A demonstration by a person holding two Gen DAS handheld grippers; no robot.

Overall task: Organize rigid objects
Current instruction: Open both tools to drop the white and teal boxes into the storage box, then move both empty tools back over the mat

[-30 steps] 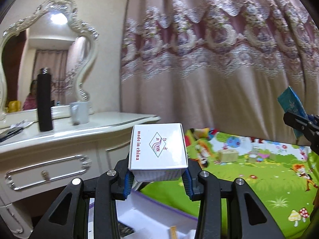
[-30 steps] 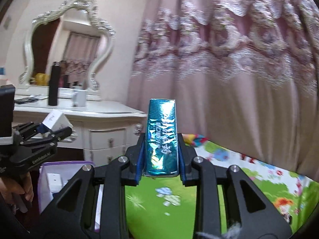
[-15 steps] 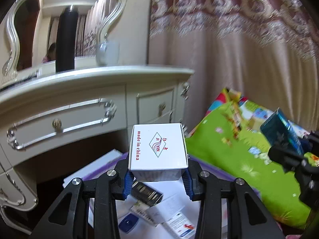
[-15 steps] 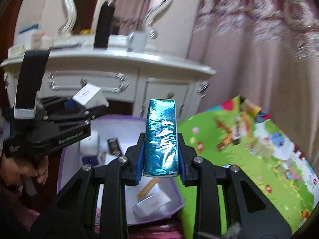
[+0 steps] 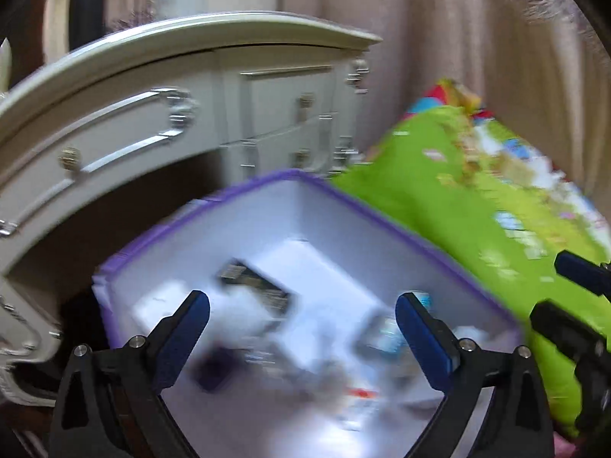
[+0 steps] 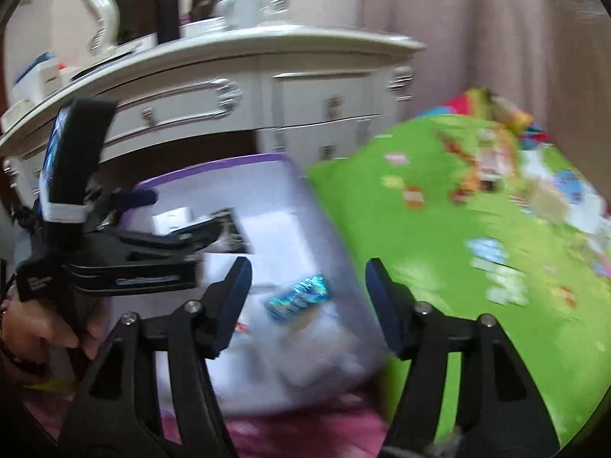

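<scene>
Both grippers hung over the purple bin (image 5: 385, 225) to drop their loads. The left gripper (image 5: 301, 318) had just sprung wide, empty; the right gripper (image 6: 307, 301) had just parted too, and its teal pack (image 6: 298, 297) lay inside the bin.

Both grippers are pointed steeply downward. The left gripper (image 5: 301, 315) is seen with its jaws spread wide after just having been opening, nothing being held between the blue pads (image 5: 191, 315); in the right wrist view it is gripped from below by a hand (image 6: 46, 334) at the lower left. The right gripper (image 6: 307, 286) is likewise seen parted, its jaws having just been opening, and nothing is pressed by its pads (image 6: 236, 286).
</scene>
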